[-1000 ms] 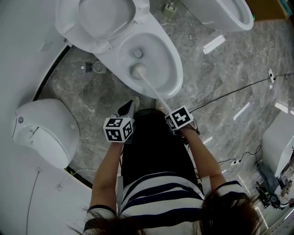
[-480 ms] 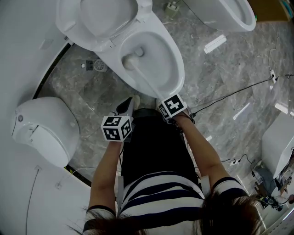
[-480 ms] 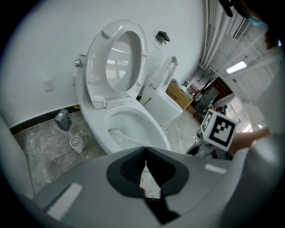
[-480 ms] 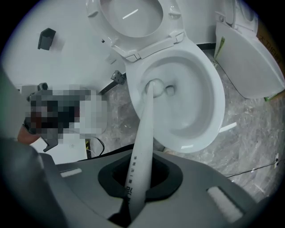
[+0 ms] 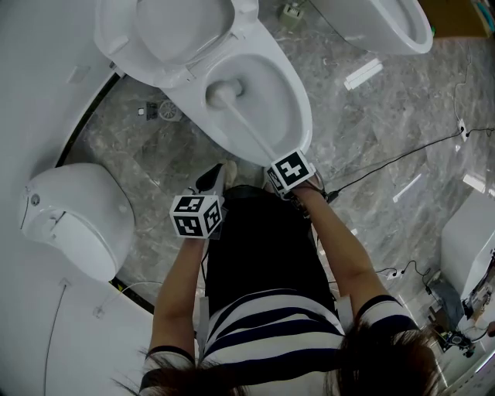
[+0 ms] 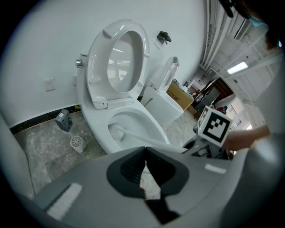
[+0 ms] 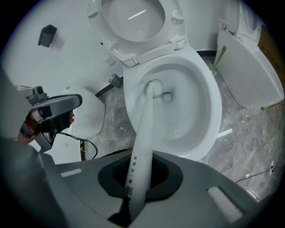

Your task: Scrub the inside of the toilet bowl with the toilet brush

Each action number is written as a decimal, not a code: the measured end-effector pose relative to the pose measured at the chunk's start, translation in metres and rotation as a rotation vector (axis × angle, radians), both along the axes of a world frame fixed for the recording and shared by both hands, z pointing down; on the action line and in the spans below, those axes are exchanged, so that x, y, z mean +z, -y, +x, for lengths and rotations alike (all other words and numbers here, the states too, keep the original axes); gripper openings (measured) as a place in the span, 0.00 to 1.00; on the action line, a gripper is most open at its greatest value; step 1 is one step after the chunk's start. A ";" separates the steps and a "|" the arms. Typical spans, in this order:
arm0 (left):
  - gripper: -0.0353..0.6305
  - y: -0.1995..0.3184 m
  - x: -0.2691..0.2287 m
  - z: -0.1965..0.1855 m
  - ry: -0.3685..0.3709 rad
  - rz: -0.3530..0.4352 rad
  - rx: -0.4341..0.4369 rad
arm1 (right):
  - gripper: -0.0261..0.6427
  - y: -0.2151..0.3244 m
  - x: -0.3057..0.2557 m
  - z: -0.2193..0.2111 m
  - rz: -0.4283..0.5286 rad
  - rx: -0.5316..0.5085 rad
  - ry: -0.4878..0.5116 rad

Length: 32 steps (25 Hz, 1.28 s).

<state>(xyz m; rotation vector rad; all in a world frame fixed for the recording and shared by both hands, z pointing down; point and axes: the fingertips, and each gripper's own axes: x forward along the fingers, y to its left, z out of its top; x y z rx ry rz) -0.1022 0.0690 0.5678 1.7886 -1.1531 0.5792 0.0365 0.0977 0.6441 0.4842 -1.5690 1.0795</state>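
Note:
The white toilet bowl [image 5: 290,85] stands open with its seat and lid [image 5: 166,35] raised against the wall. A white toilet brush [image 5: 246,128] reaches into it, its head [image 5: 224,94] low at the bowl's back left near the drain. My right gripper [image 5: 280,182] is shut on the brush handle [image 7: 139,164], just in front of the bowl's rim. In the right gripper view the brush head [image 7: 153,87] touches the bowl's inner wall [image 7: 196,107]. My left gripper [image 5: 213,186] hangs to the left of the bowl, shut and holding nothing.
A brush holder [image 5: 168,113] sits on the marble floor left of the toilet. A white bin [image 5: 73,220] stands at the left. A second toilet [image 5: 371,23] is at the top right. Cables [image 5: 402,155] trail across the floor on the right.
The brush head has slid from the front left of the bowl toward the back near the drain. My right gripper has moved forward and left with it. The left gripper has barely moved.

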 end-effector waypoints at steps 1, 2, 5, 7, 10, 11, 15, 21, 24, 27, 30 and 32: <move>0.05 0.001 0.000 0.000 0.000 0.000 0.000 | 0.07 0.004 -0.001 0.002 0.019 -0.006 -0.007; 0.05 0.001 0.000 0.000 0.000 0.000 0.000 | 0.07 0.008 -0.003 0.004 0.038 -0.013 -0.014; 0.05 0.003 0.001 -0.001 0.001 0.004 -0.002 | 0.07 0.021 -0.007 0.009 0.085 -0.030 -0.029; 0.05 0.004 0.001 -0.001 0.002 0.005 -0.004 | 0.07 0.030 -0.009 0.011 0.105 -0.047 -0.036; 0.05 0.007 -0.001 0.001 0.002 0.011 -0.004 | 0.07 0.041 -0.011 0.013 0.122 -0.081 -0.047; 0.05 0.008 -0.001 0.002 0.001 0.013 -0.003 | 0.07 0.045 -0.011 0.015 0.131 -0.096 -0.052; 0.05 0.011 -0.003 0.004 -0.002 0.017 -0.002 | 0.07 0.056 -0.012 0.021 0.151 -0.116 -0.071; 0.05 0.011 -0.004 0.008 -0.005 0.018 -0.003 | 0.07 0.070 -0.014 0.036 0.167 -0.079 -0.091; 0.05 0.011 -0.002 0.009 -0.008 0.019 -0.002 | 0.07 0.074 -0.016 0.044 0.176 -0.066 -0.104; 0.05 0.010 -0.003 0.010 -0.012 0.018 -0.001 | 0.07 0.077 -0.021 0.052 0.192 -0.036 -0.107; 0.05 0.011 -0.003 0.013 -0.015 0.020 0.002 | 0.07 0.068 -0.021 0.065 0.152 0.006 -0.133; 0.05 0.011 -0.004 0.014 -0.018 0.021 0.002 | 0.07 0.066 -0.023 0.075 0.150 0.023 -0.153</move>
